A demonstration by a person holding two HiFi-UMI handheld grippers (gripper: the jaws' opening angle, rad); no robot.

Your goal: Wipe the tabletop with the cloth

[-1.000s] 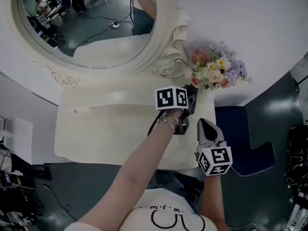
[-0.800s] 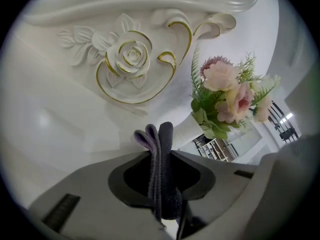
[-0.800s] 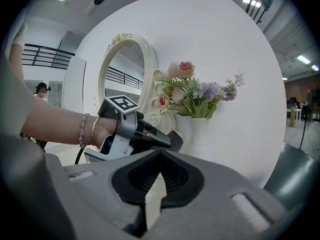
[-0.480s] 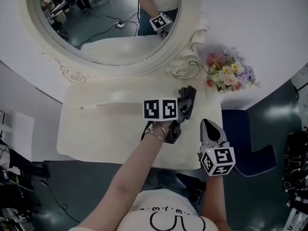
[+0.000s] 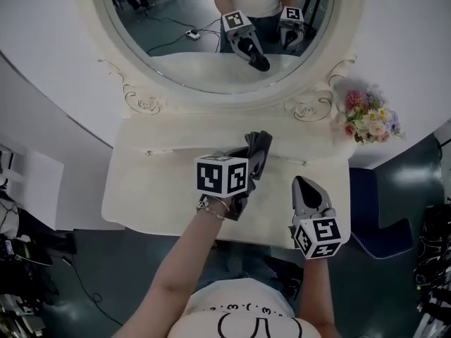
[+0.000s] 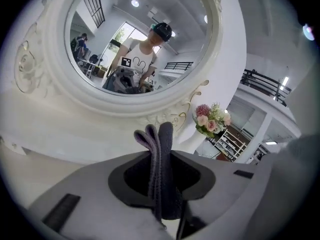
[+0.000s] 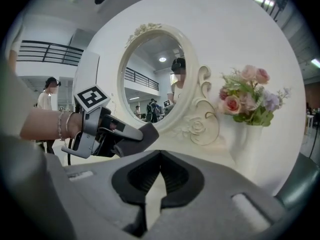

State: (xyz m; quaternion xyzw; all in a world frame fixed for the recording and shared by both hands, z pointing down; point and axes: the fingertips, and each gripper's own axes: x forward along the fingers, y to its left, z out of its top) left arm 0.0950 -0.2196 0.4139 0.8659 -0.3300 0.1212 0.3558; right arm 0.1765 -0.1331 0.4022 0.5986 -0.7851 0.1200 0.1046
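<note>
A dark grey cloth (image 5: 259, 146) is folded and pinched in my left gripper (image 5: 243, 167), which is shut on it over the middle of the cream tabletop (image 5: 162, 189). In the left gripper view the cloth (image 6: 161, 149) stands up between the jaws of the left gripper (image 6: 162, 184). Whether the cloth touches the table is hidden. My right gripper (image 5: 304, 185) hovers at the front right edge of the table, shut and empty. In the right gripper view the right gripper (image 7: 155, 184) sees the left gripper (image 7: 107, 134) and its cloth (image 7: 147, 134) to its left.
A large oval mirror (image 5: 211, 41) in an ornate cream frame stands along the back of the table. A vase of pink and purple flowers (image 5: 370, 122) is at the back right corner. Dark floor and a blue seat (image 5: 373, 203) lie to the right.
My left gripper has carried the cloth leftward, from beside the flowers to about the table's middle. The right gripper has kept its place at the front right edge.
</note>
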